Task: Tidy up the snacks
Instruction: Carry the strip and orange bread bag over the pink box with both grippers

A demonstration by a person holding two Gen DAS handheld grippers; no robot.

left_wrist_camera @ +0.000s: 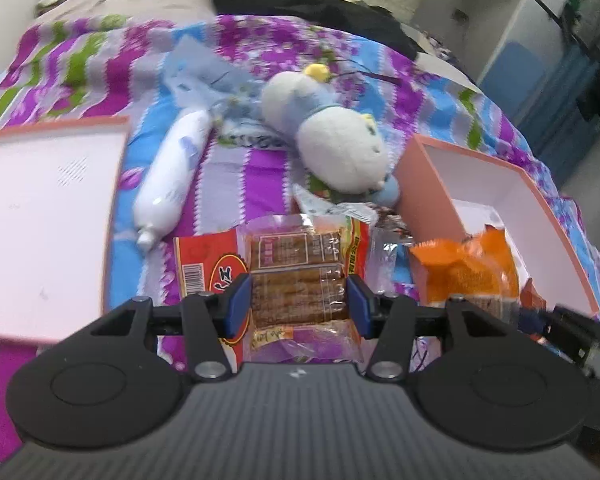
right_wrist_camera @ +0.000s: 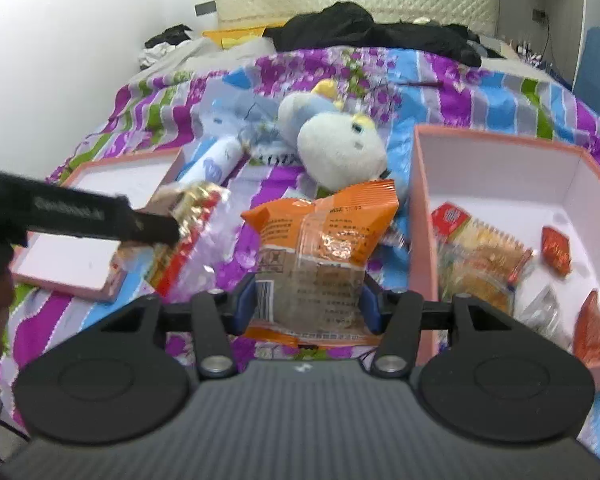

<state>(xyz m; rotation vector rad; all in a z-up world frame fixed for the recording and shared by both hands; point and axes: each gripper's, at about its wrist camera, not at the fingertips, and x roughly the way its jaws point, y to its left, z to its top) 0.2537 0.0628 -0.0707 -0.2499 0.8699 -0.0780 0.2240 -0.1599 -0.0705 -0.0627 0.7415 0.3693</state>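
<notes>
Left wrist view: the left tool (left_wrist_camera: 298,304) clamps a red snack pack (left_wrist_camera: 296,276) above the bed (left_wrist_camera: 260,176); the right tool (right_wrist_camera: 306,306) grips an orange packet (right_wrist_camera: 320,248). Carry both over the pink box (right_wrist_camera: 420,216) rim, then release low.

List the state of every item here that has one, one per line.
left gripper: shut on red snack pack
right gripper: shut on orange snack pack
pink box: open, several snacks inside
box lid: off, lying inside-up
white bottle: lying down
plush toy: on its side
</notes>
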